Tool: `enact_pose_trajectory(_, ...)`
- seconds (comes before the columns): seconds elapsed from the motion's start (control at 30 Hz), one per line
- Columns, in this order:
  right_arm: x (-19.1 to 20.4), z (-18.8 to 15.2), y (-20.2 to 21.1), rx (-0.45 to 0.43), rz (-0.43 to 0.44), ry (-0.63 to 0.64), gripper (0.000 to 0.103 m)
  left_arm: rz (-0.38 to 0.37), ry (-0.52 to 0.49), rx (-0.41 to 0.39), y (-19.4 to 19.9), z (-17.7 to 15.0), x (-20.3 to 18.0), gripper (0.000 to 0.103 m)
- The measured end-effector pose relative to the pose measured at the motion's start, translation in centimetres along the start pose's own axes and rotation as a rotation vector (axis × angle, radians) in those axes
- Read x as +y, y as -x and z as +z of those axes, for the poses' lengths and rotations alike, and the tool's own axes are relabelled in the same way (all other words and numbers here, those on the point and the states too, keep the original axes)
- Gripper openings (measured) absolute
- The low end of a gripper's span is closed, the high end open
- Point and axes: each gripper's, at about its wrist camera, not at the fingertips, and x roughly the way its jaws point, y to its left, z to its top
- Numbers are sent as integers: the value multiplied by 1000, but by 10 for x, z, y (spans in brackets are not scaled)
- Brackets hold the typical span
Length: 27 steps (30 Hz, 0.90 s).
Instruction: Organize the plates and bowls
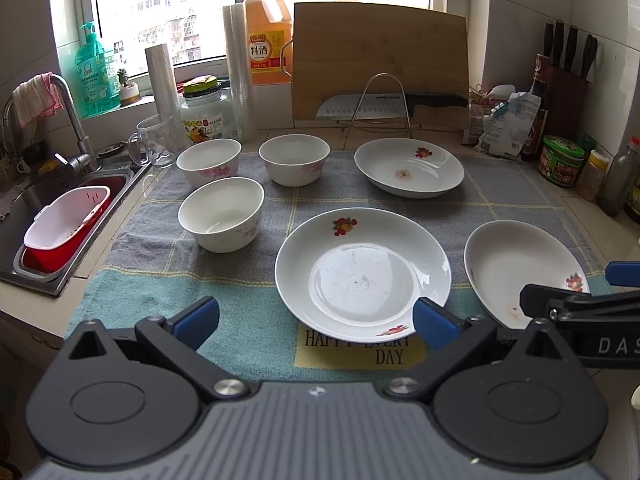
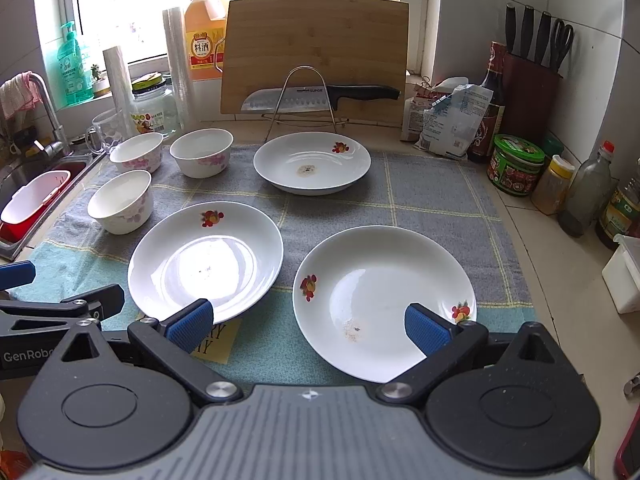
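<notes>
1. Both grippers hang low over the near edge of the counter (image 2: 532, 248), and neither has hold of anything.
2. The left gripper (image 1: 316, 322) has its blue fingers (image 1: 196, 320) spread wide apart, with the near rim of the middle plate (image 1: 362, 268) just ahead of the right-hand one.
3. The right gripper (image 2: 308, 326) is spread just as wide, its right-hand finger in front of the near-right plate (image 2: 384, 300) (whether it touches the rim, I cannot tell).
4. All the crockery sits on a grey-and-teal cloth (image 2: 420, 200): a third plate (image 2: 312, 162) lies at the back, in front of the wire knife stand (image 2: 306, 96).
5. Three bowls (image 1: 221, 214) stand upright on the left of the cloth, two behind, one nearer, close together but separate.
6. Beyond the bowls to the left is the sink (image 1: 24, 208), with a red-and-white basket (image 1: 64, 228) in it.
</notes>
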Motion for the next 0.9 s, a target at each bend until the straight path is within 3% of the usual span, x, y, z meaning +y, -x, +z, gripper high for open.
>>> enact_pose_trajectory(0.47,-3,1,10,-32,27,11,103,-18,17,-41,7,1,-2,102)
enact_pose_trajectory(0.7,-11,2,15,-71,38,22,103,-71,-13,-36,3,6,-9,102)
enact_pose_trajectory(0.9,-23,0,21,-126,59,33,103,-135,-47,-77,6,13,-16,102)
